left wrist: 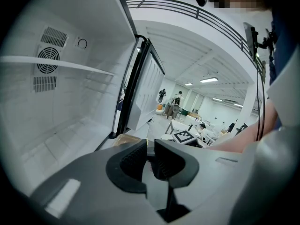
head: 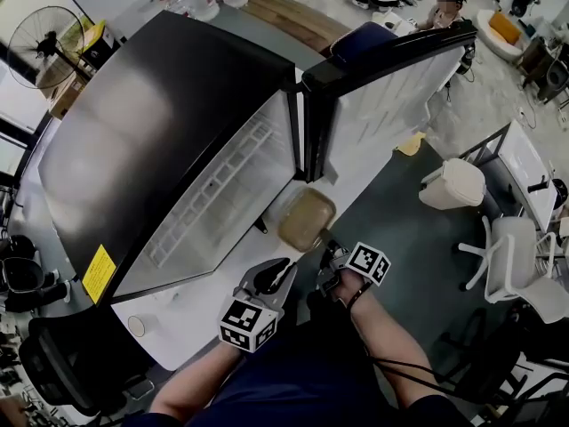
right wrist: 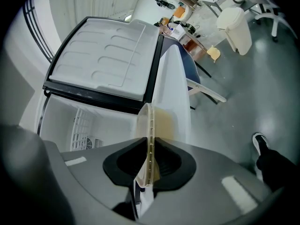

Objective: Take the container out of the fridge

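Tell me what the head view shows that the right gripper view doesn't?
Only the head view shows both tongs together, the left tongs and right tongs, plus the black standing fan and the yellow sticker on the big black fridge. Only the right gripper view shows the right tongs pinching the tan see-through plastic container by its thin rim, the round vent inside the fridge, and a dark shoe. Both show the container, the open white-lined fridge door and the white lidded bin.
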